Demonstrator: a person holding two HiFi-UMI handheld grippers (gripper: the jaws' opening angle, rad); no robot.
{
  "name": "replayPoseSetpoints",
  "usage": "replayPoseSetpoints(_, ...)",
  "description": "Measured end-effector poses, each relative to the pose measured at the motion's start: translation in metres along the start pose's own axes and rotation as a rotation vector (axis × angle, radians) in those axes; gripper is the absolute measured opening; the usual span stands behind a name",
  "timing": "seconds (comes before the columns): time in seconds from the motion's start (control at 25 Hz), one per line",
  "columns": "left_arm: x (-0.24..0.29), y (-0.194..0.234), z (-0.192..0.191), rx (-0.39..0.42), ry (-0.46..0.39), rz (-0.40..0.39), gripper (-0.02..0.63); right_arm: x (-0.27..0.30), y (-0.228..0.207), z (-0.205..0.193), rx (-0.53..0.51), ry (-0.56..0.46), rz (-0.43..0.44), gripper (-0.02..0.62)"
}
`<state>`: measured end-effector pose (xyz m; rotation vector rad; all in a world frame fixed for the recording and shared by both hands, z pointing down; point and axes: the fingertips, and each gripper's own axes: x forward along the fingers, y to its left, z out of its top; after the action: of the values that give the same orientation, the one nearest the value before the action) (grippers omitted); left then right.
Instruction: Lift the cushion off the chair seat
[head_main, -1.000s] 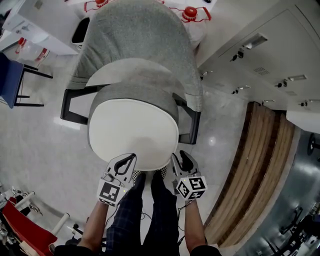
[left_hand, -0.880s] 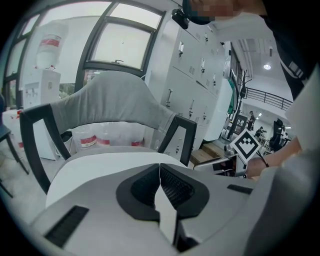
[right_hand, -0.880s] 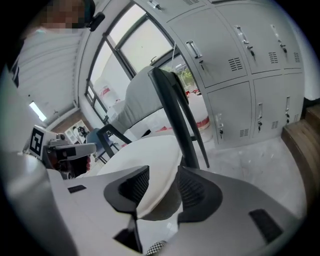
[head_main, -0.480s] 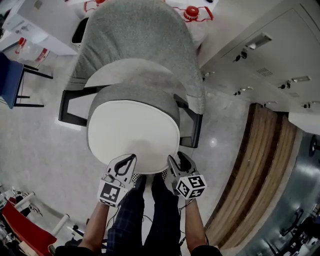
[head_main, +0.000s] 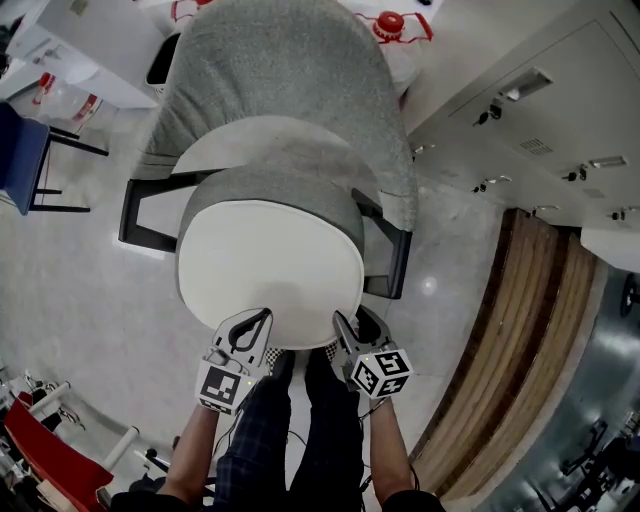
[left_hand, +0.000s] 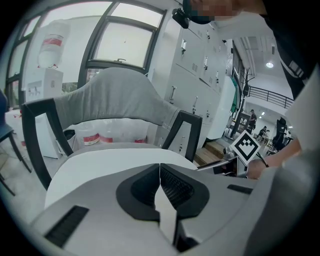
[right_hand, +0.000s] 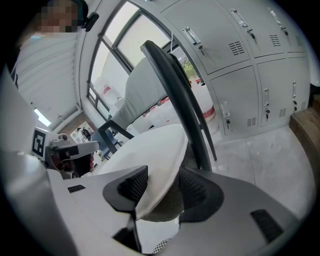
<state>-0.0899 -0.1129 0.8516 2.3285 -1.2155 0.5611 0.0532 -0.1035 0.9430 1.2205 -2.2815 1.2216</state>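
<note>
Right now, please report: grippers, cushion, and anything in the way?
Left gripper shut at cushion front rim. Right gripper: jaws just opened, rim between them, unclamped. Cushion on chair, not yet lifted. Black armrest close beside right gripper.

The head view looks steeply down from above the person onto the chair (head_main: 270, 70). The left hand-held gripper (head_main: 262, 318) and right hand-held gripper (head_main: 354, 318) sit close at its lower edge. Each gripper view rides low behind its own jaws, very near, facing across the cushion (head_main: 270, 265) beyond them. All three views share the cushion, and each gripper view catches the other hand-held gripper off to one side.
</note>
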Motion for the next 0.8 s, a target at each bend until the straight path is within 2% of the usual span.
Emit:
replayPoseSetpoints(0.2,-0.002,0.002,-0.003,0.002,0.025,0.002,0.018,0.000,-0.003,0.001,-0.056,0.001,-0.039,0.185)
replayPoseSetpoints(0.48,-0.002,0.003,0.000,0.003,0.019,0.002,0.018,0.000,-0.005,0.003,-0.072,-0.010,-0.086,0.082)
replayPoseSetpoints(0.68,-0.008,0.004,0.013,-0.008,-0.032,0.010,0.018,-0.006,0.002,0.010,-0.082,-0.022,-0.092,0.052)
replayPoseSetpoints(0.8,-0.015,0.003,0.019,0.006,-0.007,0.009,0.018,-0.013,0.008,0.019,-0.088,-0.034,-0.084,0.049)
